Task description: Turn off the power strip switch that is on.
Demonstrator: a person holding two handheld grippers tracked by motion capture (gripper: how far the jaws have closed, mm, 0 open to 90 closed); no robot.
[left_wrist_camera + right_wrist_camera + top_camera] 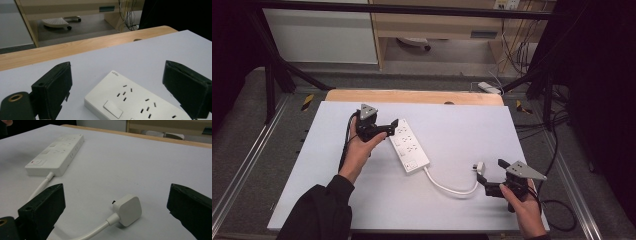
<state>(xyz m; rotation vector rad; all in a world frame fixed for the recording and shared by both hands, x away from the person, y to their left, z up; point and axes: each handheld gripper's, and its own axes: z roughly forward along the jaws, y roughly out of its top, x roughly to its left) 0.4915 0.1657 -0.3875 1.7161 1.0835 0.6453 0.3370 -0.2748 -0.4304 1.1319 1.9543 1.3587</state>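
White power strip (pixel 408 146) flat on table (pixel 452 125) (cable (pixel 447 187) attached). Left gripper (pixel 117 92) jaws apart, straddling strip's far end. Right gripper (pixel 115 212) jaws apart around plug (pixel 127 210).

Centre frame, a white power strip (pixel 409 146) lies on the desk (pixel 462 125); the left gripper (pixel 393 125) meets its upper end, the right gripper (pixel 492 174) flanks the plug (pixel 479 166) lower right.

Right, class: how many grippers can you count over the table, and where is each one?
2. The left gripper sits at the far end of the power strip; the right gripper is near the plug, toward the table's near right corner.
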